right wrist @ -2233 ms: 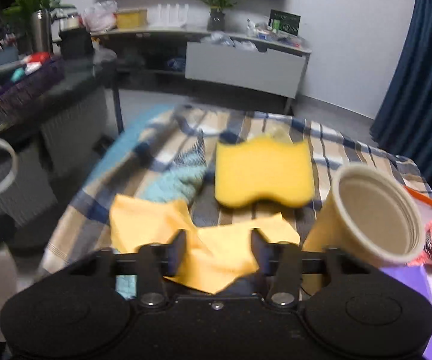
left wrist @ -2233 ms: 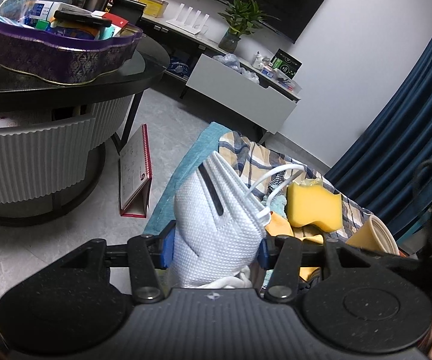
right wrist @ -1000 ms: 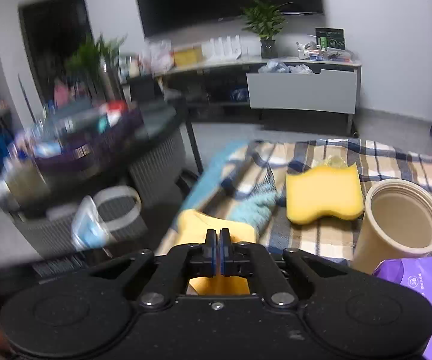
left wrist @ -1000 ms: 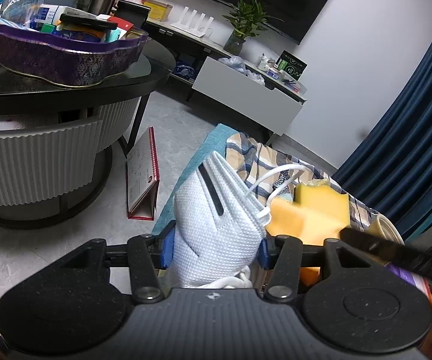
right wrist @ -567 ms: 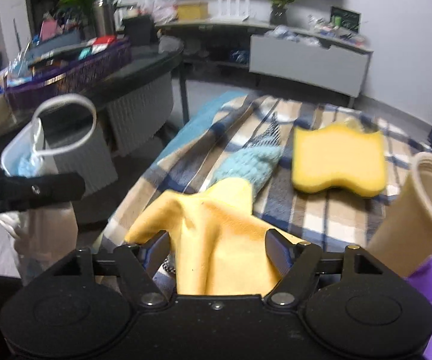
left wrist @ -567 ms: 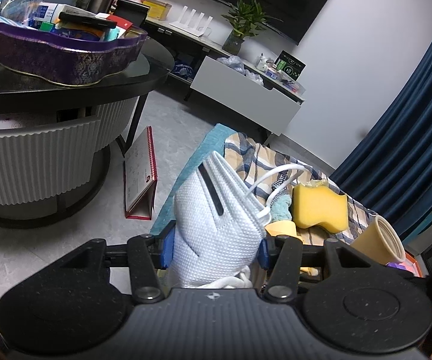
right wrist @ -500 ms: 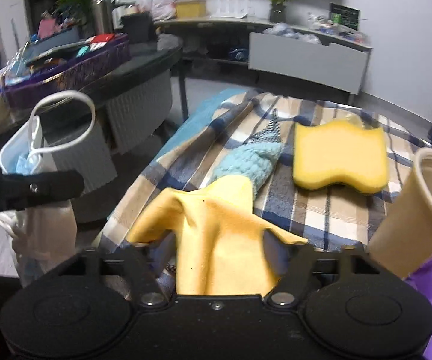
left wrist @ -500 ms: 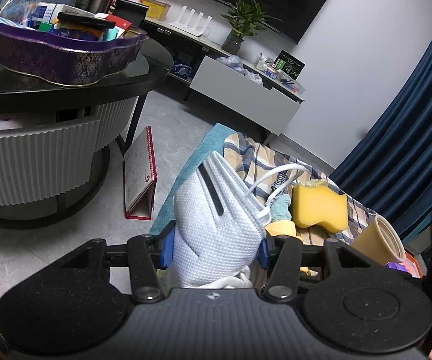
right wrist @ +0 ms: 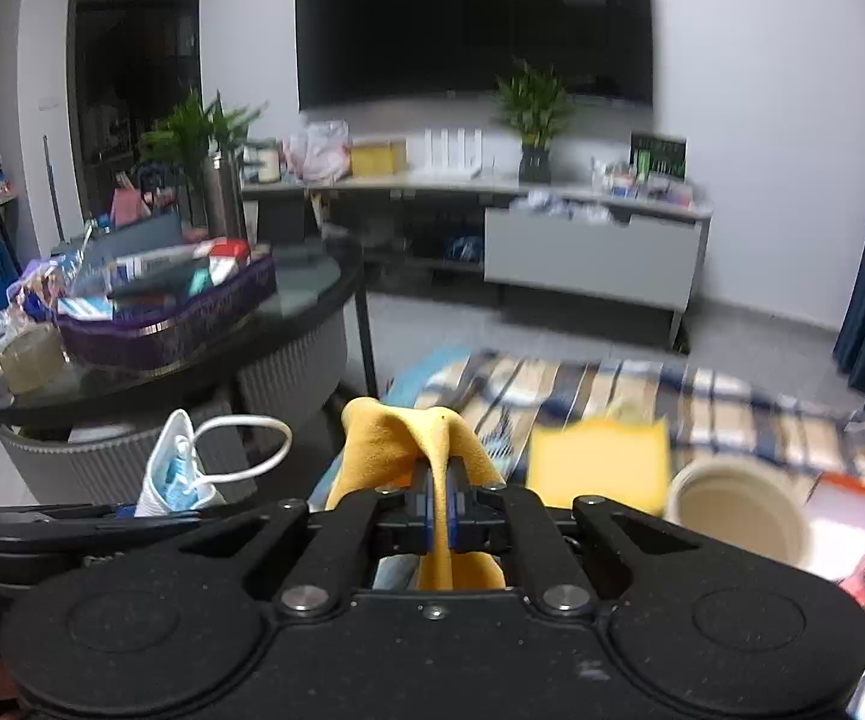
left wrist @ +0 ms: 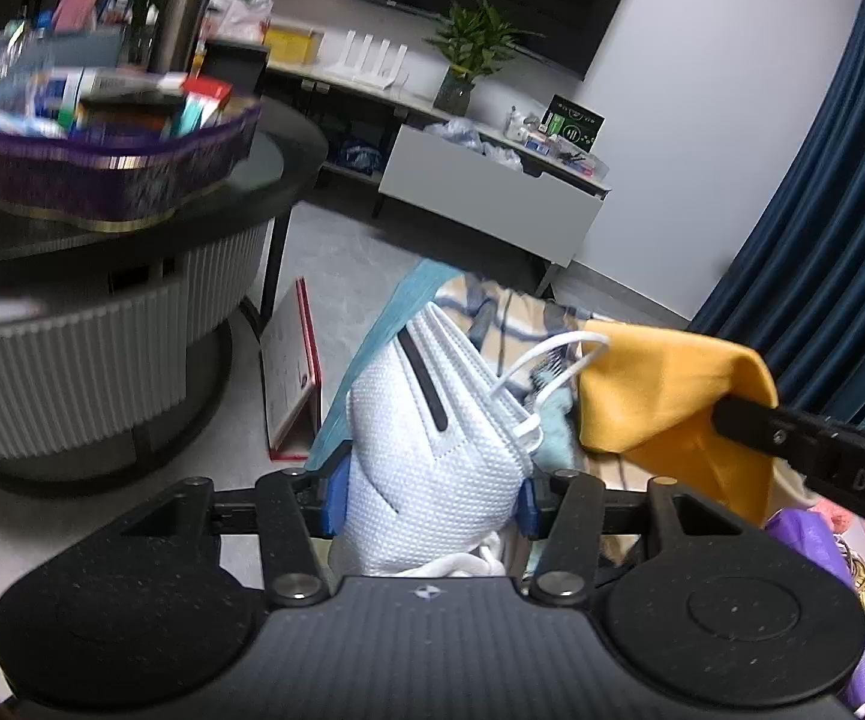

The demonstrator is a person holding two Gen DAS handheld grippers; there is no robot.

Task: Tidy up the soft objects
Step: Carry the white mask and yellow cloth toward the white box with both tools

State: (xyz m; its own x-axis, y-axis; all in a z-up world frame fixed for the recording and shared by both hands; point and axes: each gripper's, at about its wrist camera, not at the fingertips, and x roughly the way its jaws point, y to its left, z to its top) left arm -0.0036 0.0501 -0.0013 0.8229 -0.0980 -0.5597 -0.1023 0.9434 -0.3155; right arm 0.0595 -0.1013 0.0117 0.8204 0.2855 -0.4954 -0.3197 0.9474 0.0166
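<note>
My left gripper [left wrist: 429, 492] is shut on a white face mask [left wrist: 432, 438] with white ear loops. The mask also shows in the right wrist view [right wrist: 177, 474] at lower left. My right gripper [right wrist: 443, 498] is shut on a yellow cloth [right wrist: 402, 438] and holds it lifted above the plaid blanket [right wrist: 732, 402]. In the left wrist view the yellow cloth [left wrist: 666, 396] hangs from the right gripper's finger at the right. A yellow sponge [right wrist: 600, 456] lies on the blanket. A teal knit piece [left wrist: 555, 426] shows behind the mask.
A beige paper cup [right wrist: 738, 504] lies beside the sponge. A round black table [left wrist: 132, 240] with a purple tray [left wrist: 102, 174] of clutter stands at left. A red-edged booklet [left wrist: 291, 378] stands on the floor. A grey TV cabinet [right wrist: 588, 258] is behind. Blue curtains [left wrist: 840, 210] hang at right.
My right gripper has shut on the yellow cloth and lifted it off the blanket. My left gripper still holds the mask, with little movement.
</note>
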